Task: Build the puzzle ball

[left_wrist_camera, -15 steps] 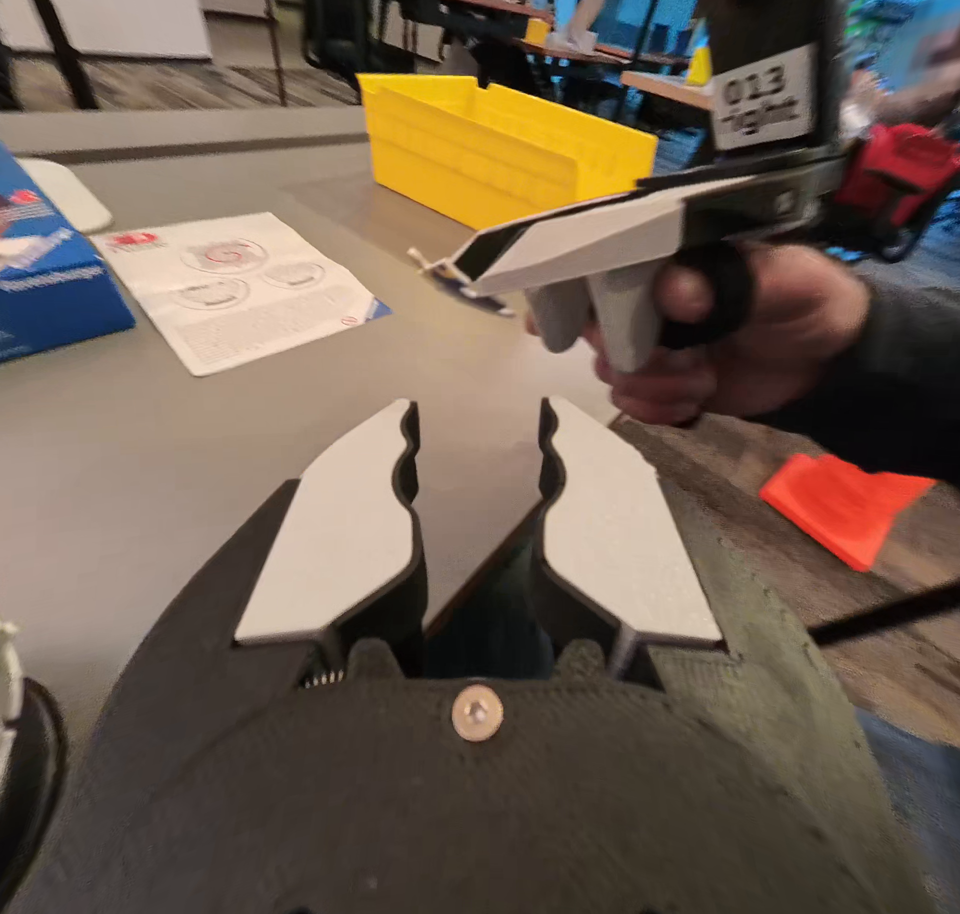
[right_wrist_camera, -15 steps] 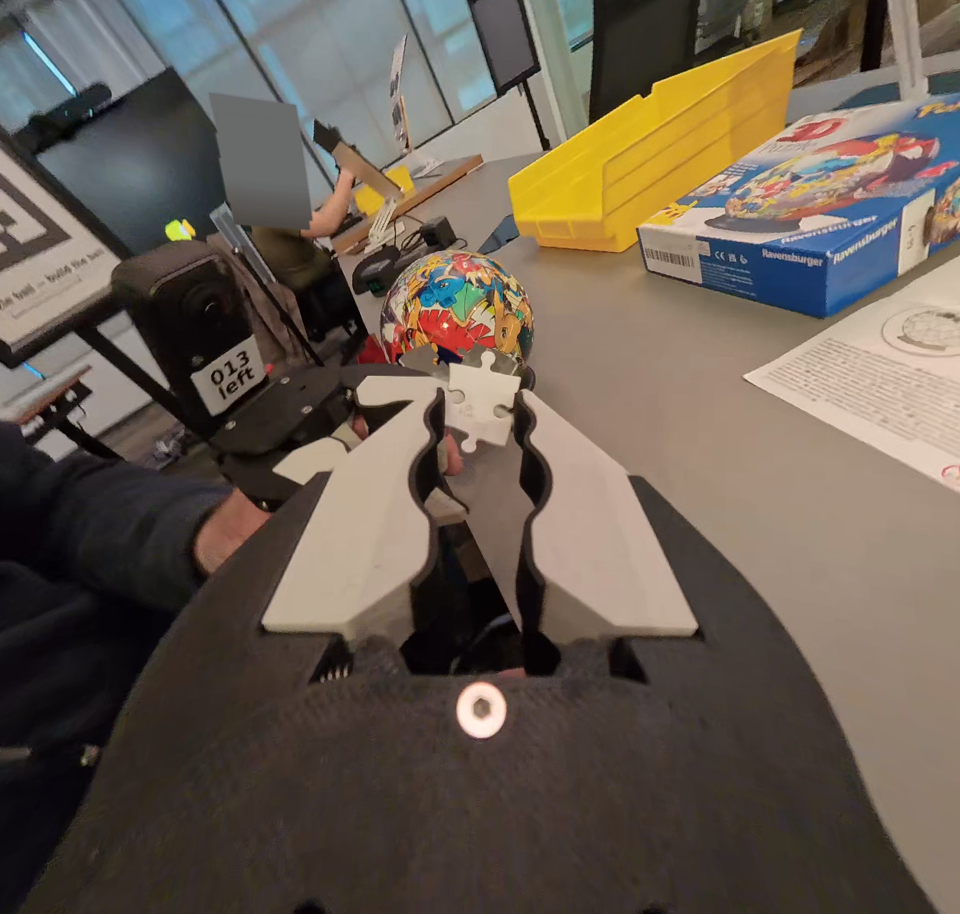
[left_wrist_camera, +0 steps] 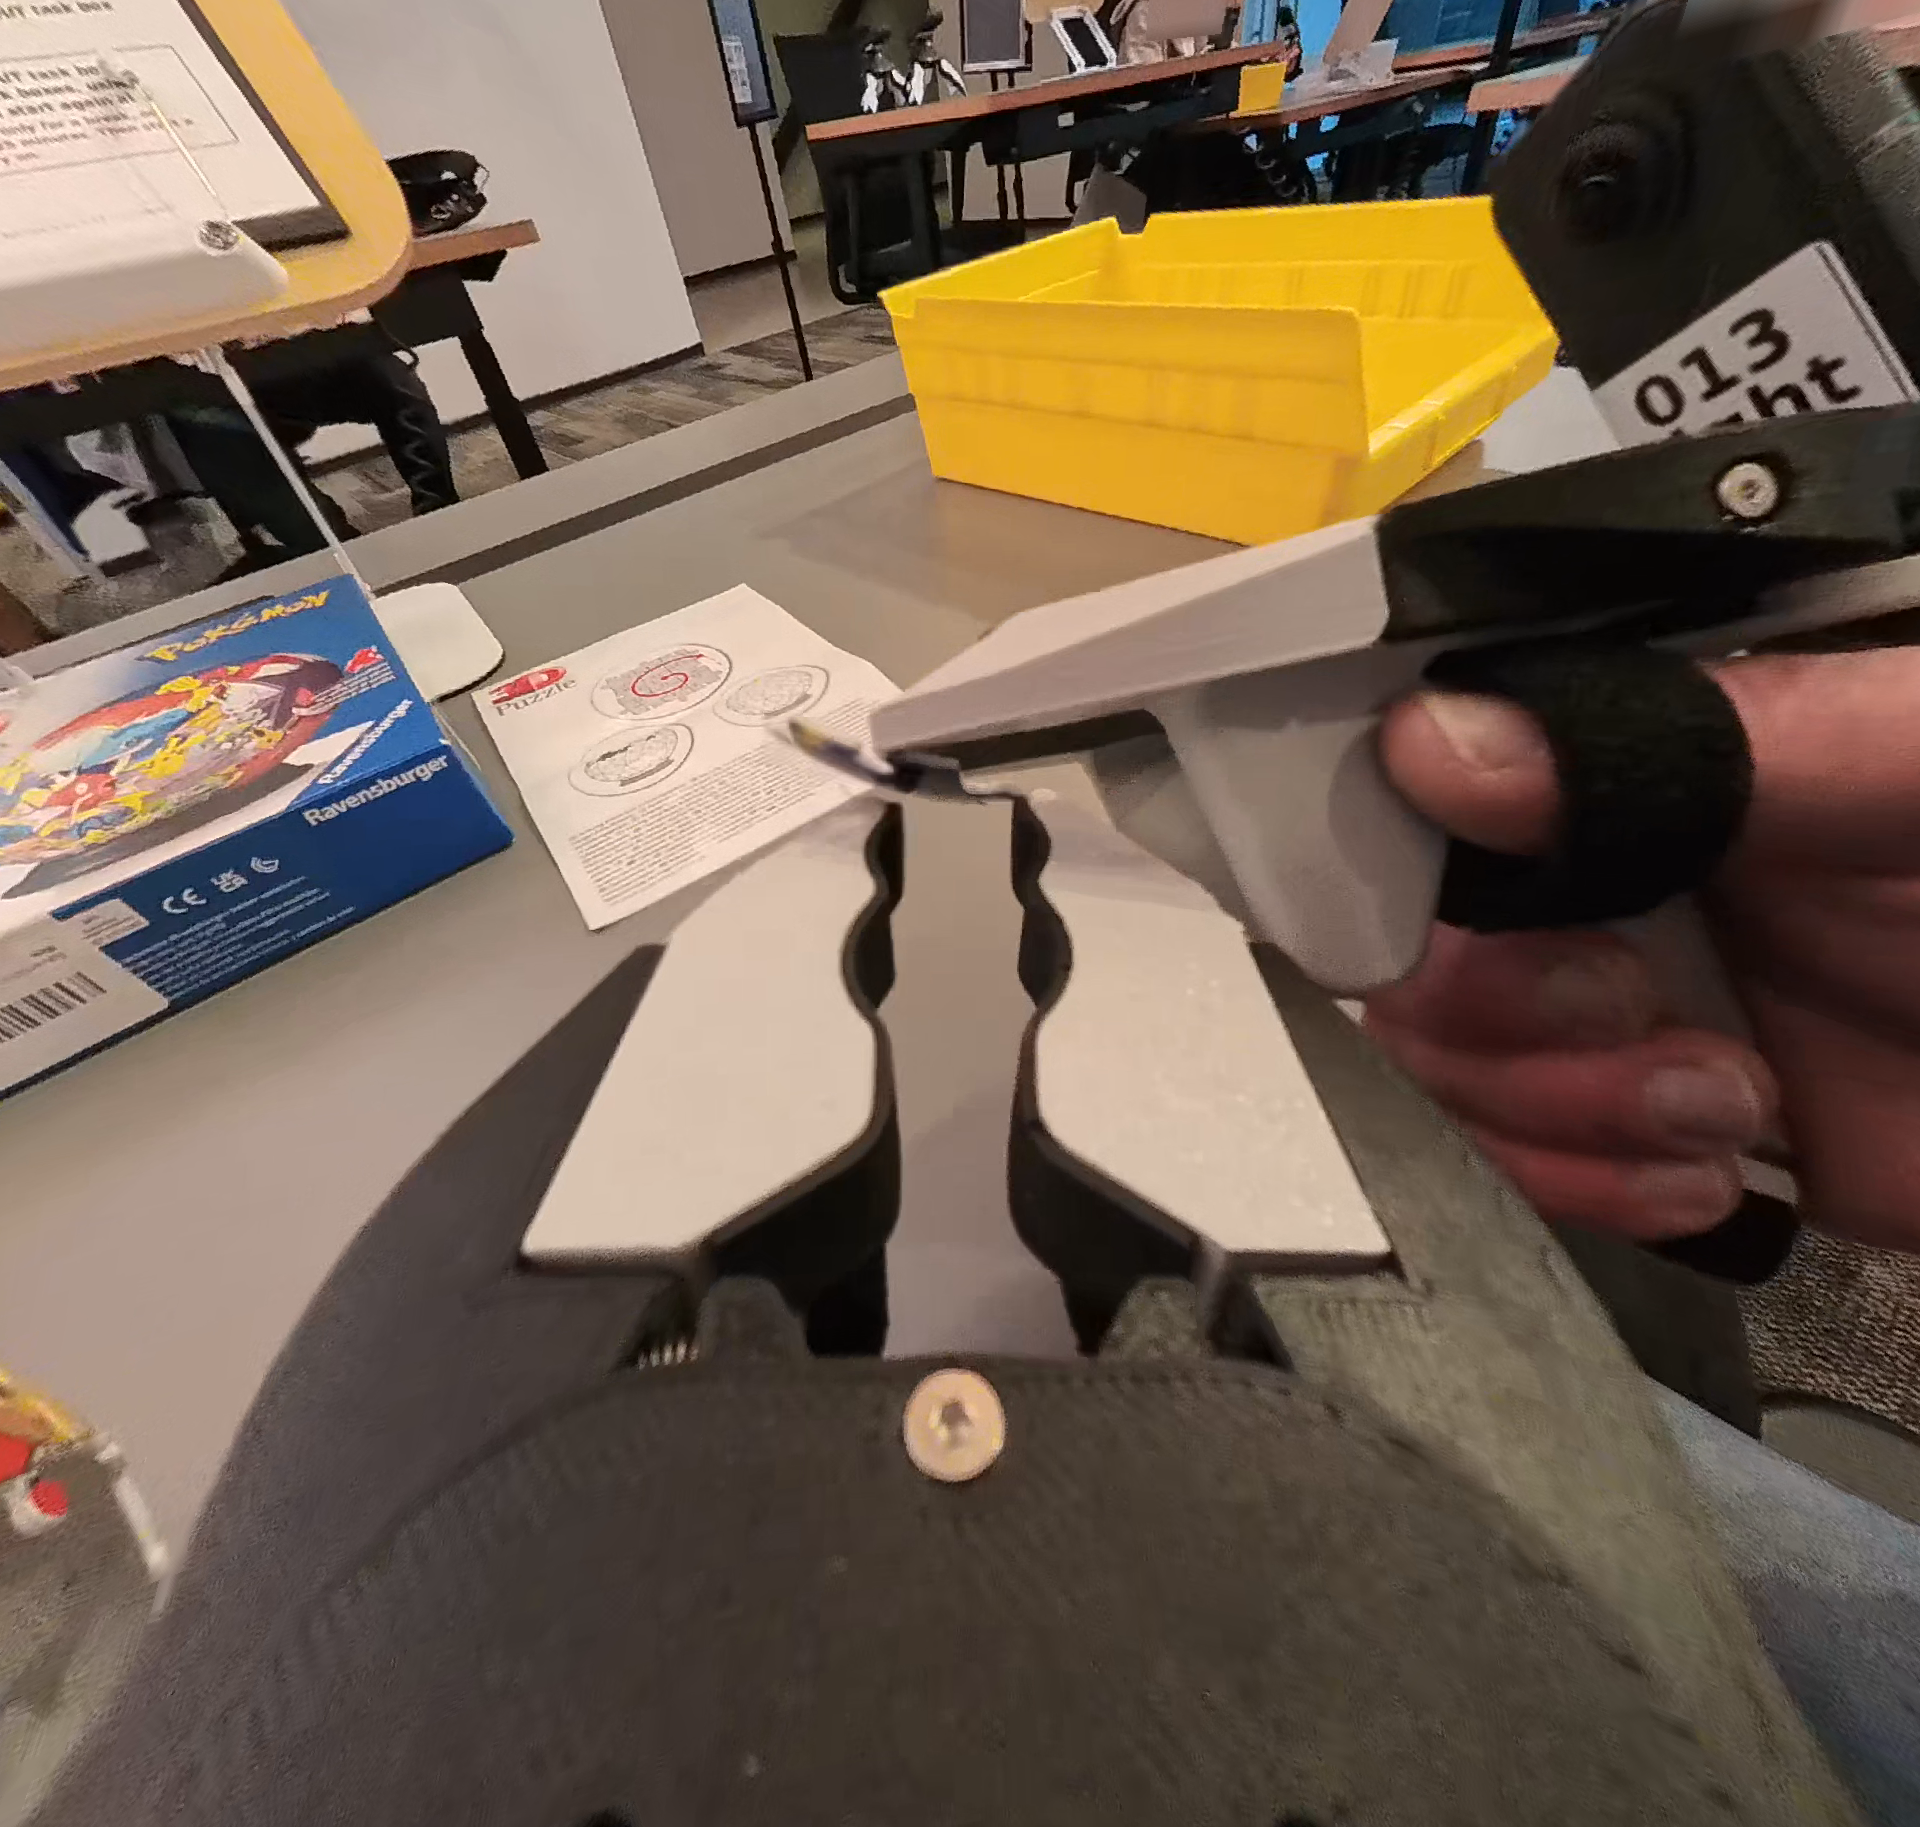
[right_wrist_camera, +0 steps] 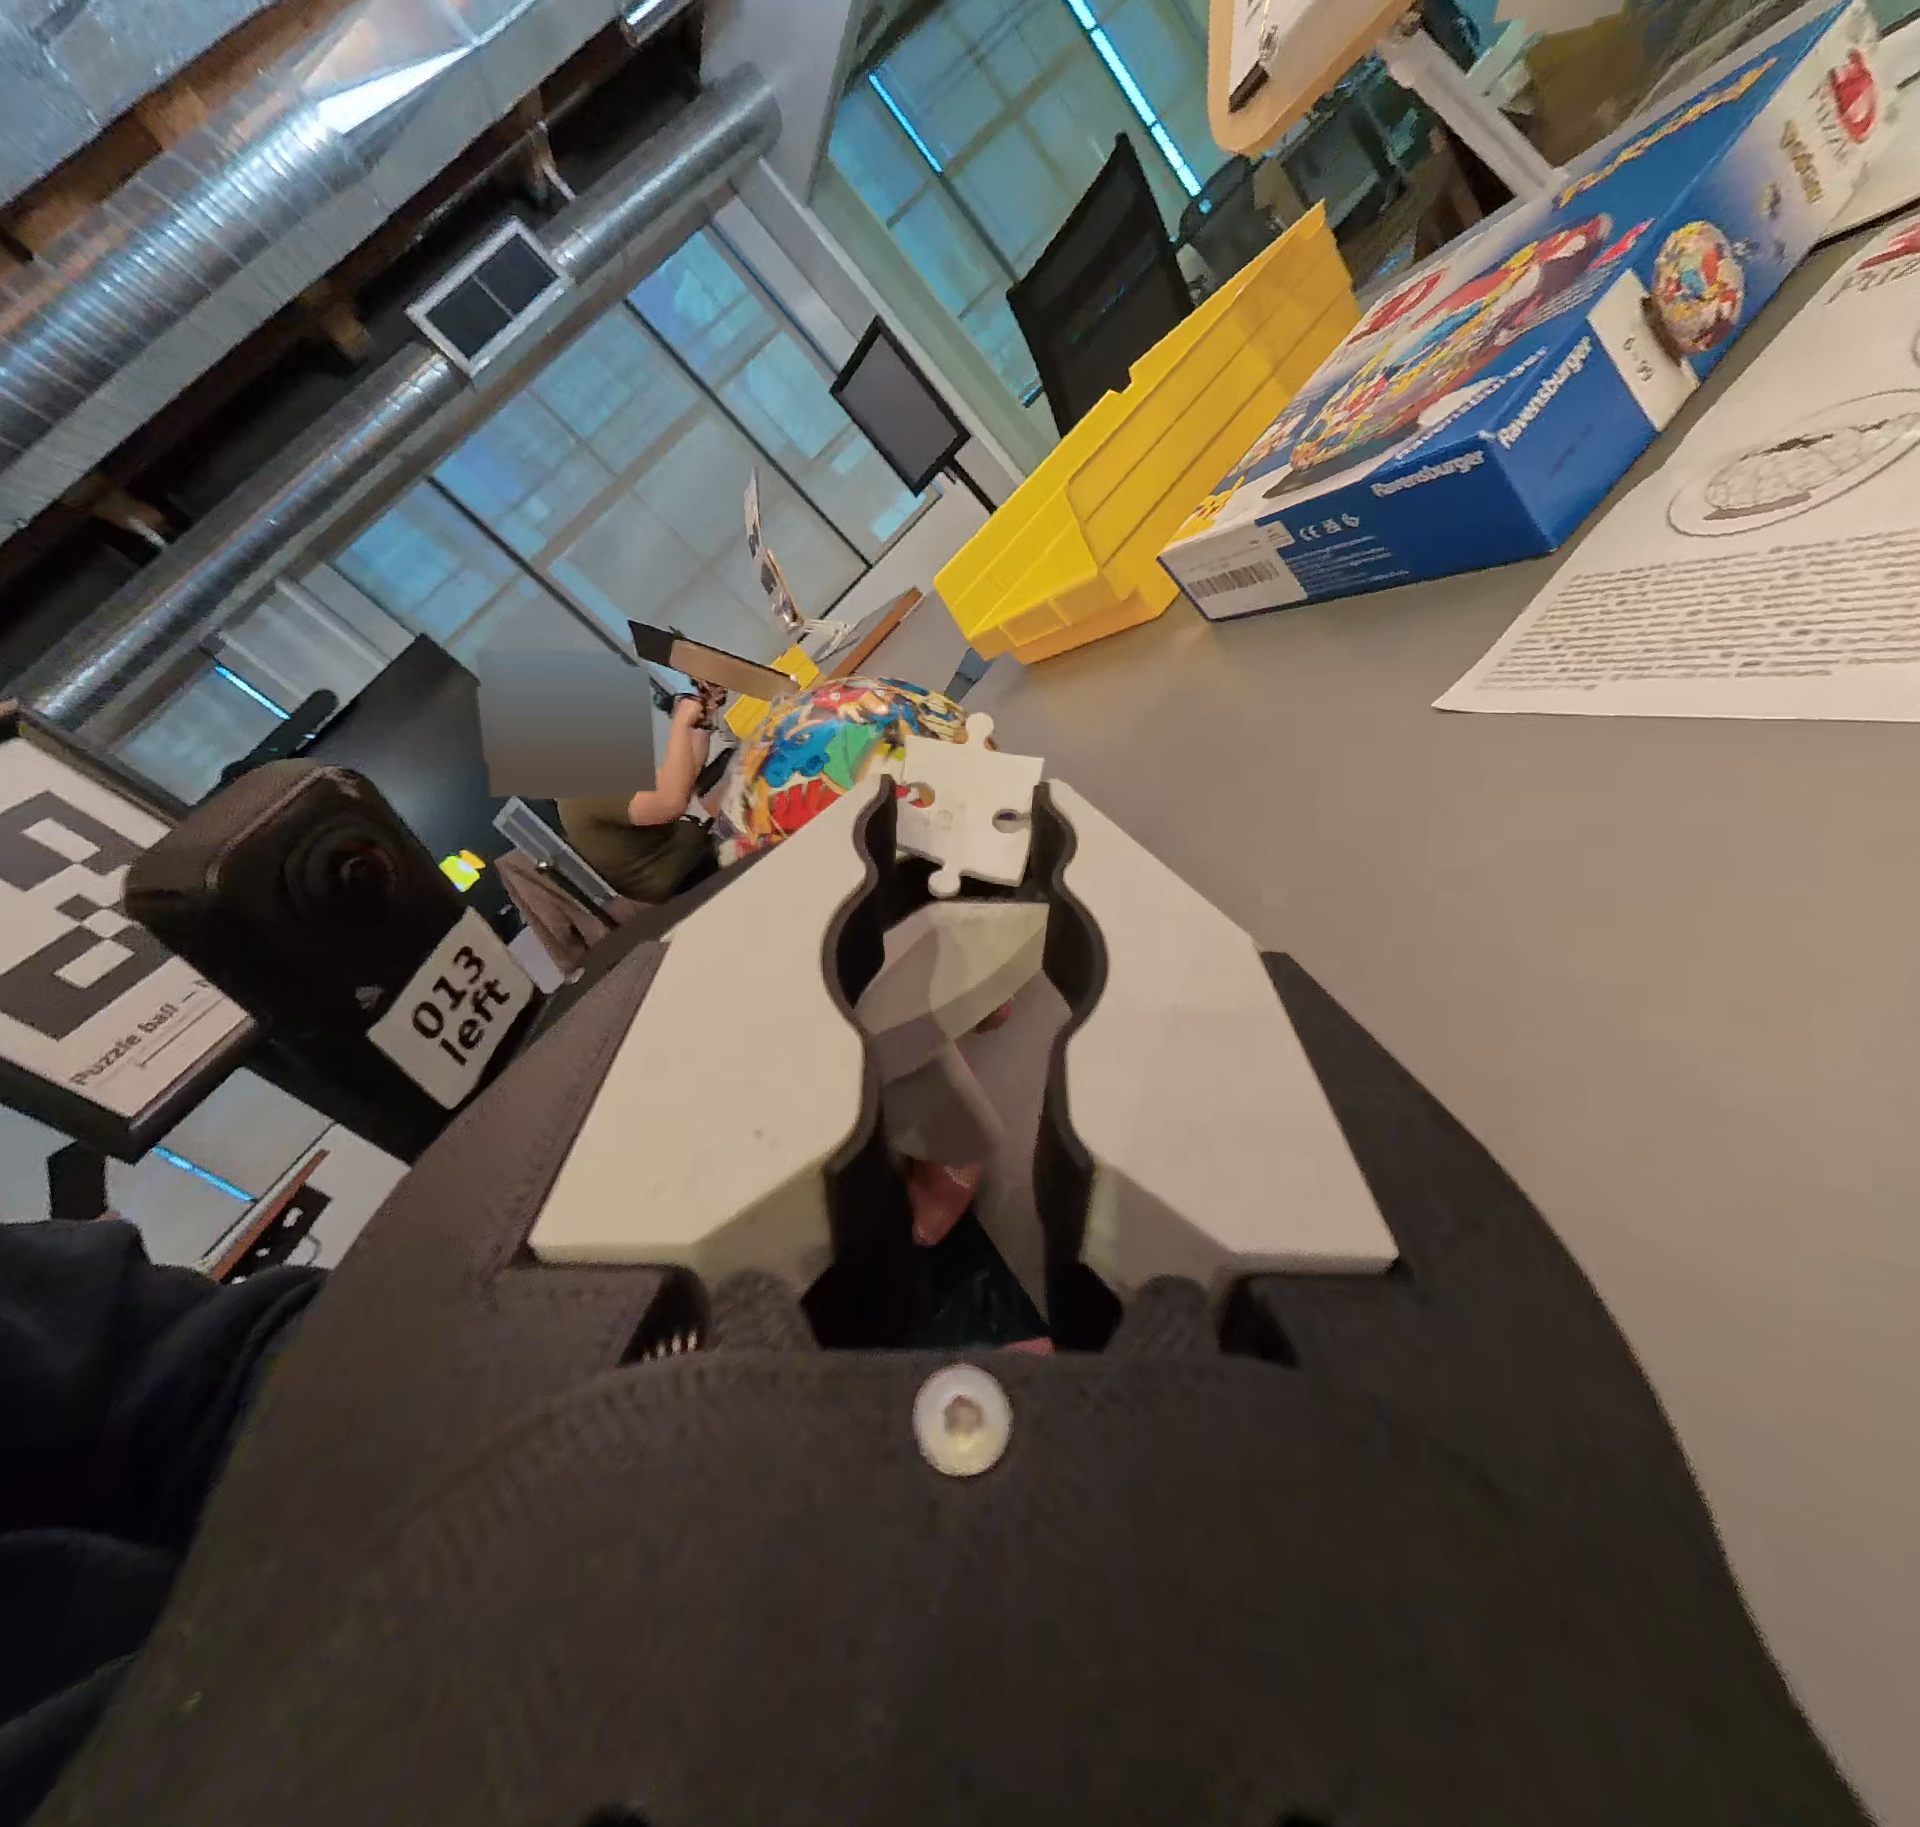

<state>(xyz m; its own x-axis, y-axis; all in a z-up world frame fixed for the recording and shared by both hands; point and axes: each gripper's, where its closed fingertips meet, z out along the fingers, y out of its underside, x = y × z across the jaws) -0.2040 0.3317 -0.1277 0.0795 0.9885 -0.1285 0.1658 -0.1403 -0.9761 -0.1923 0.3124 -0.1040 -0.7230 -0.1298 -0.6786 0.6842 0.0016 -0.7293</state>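
Note:
My right gripper [right_wrist_camera: 961,806] is shut on a white-backed puzzle piece [right_wrist_camera: 971,811], held by its edges. Behind it, the colourful puzzle ball [right_wrist_camera: 821,769] stands on the grey table [right_wrist_camera: 1455,1050]. In the left wrist view the right gripper [left_wrist_camera: 894,749] comes in from the right, a hand on its handle, and holds the piece [left_wrist_camera: 842,754] edge-on just above my left gripper's tips. My left gripper [left_wrist_camera: 954,827] is open with a narrow gap and holds nothing. Its grey fingers [right_wrist_camera: 966,956] show below the piece in the right wrist view. A blurred edge of the ball [left_wrist_camera: 31,1465] shows at the lower left.
A blue puzzle box [left_wrist_camera: 208,769] [right_wrist_camera: 1507,427] lies on the table, with a printed instruction sheet [left_wrist_camera: 686,738] [right_wrist_camera: 1714,582] beside it. A yellow bin [left_wrist_camera: 1195,375] [right_wrist_camera: 1143,489] stands farther back. A white pad [left_wrist_camera: 436,634] lies behind the box. People sit at far desks. My two grippers' fingertips are within a few centimetres of each other.
My left gripper's jaws have narrowed. The right gripper has rolled sideways and brought the piece down close to the left gripper's tips. The left view has swung left, showing the box.

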